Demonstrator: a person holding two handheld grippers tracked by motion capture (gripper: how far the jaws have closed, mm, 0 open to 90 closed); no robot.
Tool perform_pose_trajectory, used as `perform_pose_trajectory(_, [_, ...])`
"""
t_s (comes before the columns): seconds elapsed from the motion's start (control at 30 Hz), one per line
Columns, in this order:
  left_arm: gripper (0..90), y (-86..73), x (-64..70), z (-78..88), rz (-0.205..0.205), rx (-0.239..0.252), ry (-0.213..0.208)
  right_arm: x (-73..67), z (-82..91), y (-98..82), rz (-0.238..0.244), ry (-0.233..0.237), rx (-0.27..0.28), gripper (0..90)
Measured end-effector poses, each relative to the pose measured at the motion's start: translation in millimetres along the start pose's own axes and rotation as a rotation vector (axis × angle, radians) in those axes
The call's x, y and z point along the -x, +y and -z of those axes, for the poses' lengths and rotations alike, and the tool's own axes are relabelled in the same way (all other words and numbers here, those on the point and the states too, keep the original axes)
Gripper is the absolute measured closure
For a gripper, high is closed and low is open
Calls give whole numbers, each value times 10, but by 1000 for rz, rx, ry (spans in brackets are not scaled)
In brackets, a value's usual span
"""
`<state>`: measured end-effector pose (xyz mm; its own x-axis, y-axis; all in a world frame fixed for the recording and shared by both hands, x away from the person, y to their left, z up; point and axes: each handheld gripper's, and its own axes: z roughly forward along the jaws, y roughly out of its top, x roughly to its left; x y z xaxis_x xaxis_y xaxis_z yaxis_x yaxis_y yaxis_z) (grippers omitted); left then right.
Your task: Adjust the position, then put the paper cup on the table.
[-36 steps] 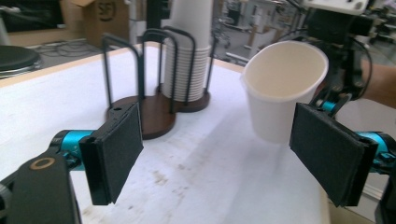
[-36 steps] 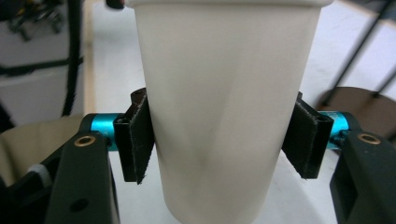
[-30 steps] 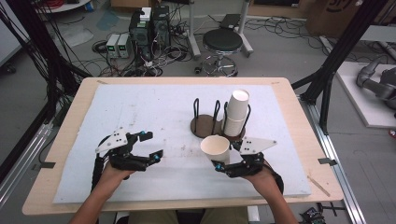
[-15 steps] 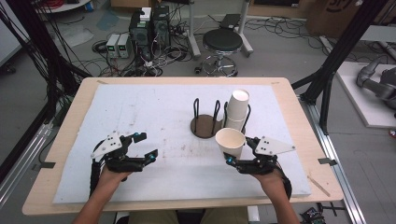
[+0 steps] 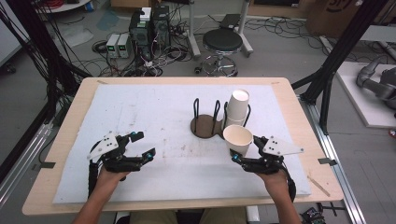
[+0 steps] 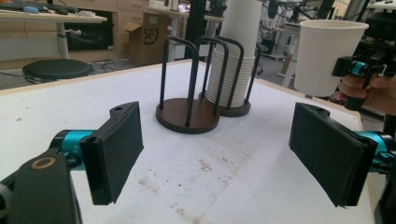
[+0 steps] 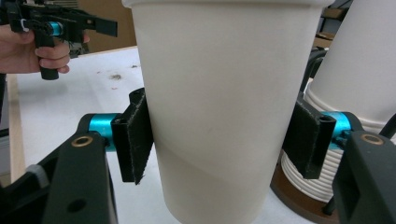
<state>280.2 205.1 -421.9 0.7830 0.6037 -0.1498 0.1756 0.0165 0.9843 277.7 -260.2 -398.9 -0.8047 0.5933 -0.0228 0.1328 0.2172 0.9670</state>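
Black stool (image 5: pixel 222 43) on cable-strewn floor (image 5: pixel 289 42)

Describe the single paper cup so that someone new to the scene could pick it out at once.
Start at the white mat on the wooden table, then find the dark two-slot cup holder right of its middle. Just in front of its stack of cups, the paper cup sits upright between the pads of the right tool. Unlike the nested cups, it stands alone, outside the holder.

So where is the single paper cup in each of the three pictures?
High view: the paper cup is right of centre, in the right gripper, just in front of the cup rack.
Left gripper view: the cup is top right.
Right gripper view: the cup is in the middle.
Shared landmark: the cup stack.
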Motion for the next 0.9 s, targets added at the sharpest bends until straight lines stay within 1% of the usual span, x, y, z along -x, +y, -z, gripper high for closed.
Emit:
perform_pose_trajectory(0.03, [174,-7,-7,18,1,-4,1,0,-4,9,-4,-2,2,336])
perform_pose_trajectory(0.2, [174,2,-21,81,7,10,15,-1,-27,35,-3,-6,13,336])
perform_pose_trajectory(0.3, [174,11,-26,78,6,14,17,-10,-26,27,1,-6,10,336])
perform_pose_trajectory(0.4, [174,11,-26,57,4,13,15,-2,9,19,2,-16,14,337])
perform_pose_trajectory(0.7, [174,4,-43,9,6,7,1,77,156,-45,-9,-76,26,338])
perform_pose_trajectory(0.9, [174,5,-45,-14,6,4,-5,155,264,-126,-16,-129,27,338])
